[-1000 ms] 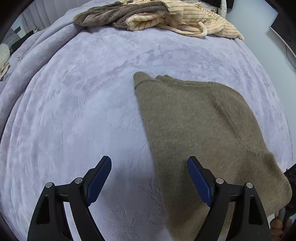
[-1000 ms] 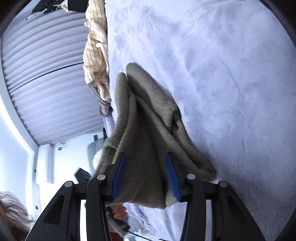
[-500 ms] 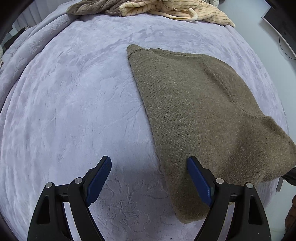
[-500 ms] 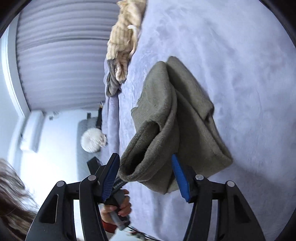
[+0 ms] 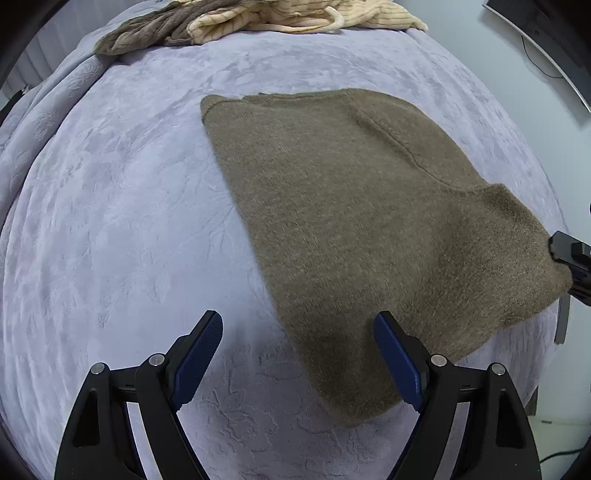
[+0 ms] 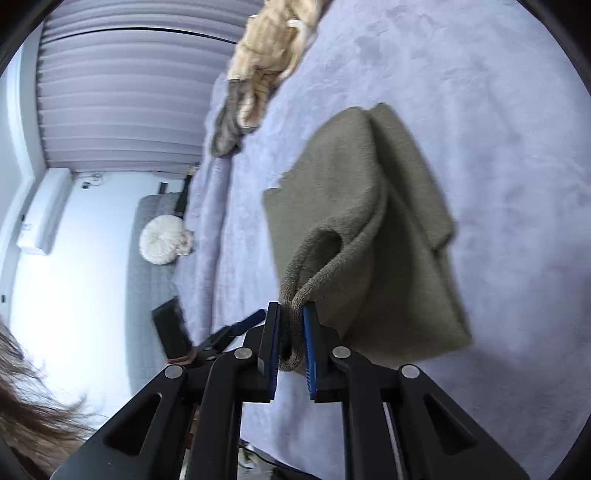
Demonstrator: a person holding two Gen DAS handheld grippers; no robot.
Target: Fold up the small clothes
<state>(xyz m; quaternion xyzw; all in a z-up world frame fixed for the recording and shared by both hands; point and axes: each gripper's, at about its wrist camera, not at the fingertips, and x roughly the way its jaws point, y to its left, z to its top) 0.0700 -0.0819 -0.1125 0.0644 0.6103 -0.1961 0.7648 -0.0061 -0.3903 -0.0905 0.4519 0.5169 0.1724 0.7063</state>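
One garment is in play, and you are working it on the bed (image 5: 110, 221), whose lilac cover is filling both views. Taking the olive knit sweater (image 5: 351, 221) as the landmark: it is lying spread across the middle of the bed, with most of its body flat and its right-hand end lifting off the cover. Beyond it, at the far edge of the bed, a heap of striped cream and brown clothes (image 5: 258, 22) is waiting, well apart from it.

You are in the middle of a fold, by my reading. Your right claw (image 6: 291, 343) is closing on the sweater's ribbed edge, which is sitting between the blue pads, and the cloth is hanging from there in a draped loop (image 6: 317, 247) above the cover. Your left claw (image 5: 299, 354) is standing wide apart with nothing in it, pointing steeply down over the sweater's near edge; one pad is hovering over the knit and the other over bare cover beside it.

Next, I judge, you are needing to carry the lifted end across the flat body and lay it down square. That is calling for a firm pinch on the right, and the left claw pinning or catching the near edge so the knit is not dragging along the bed.
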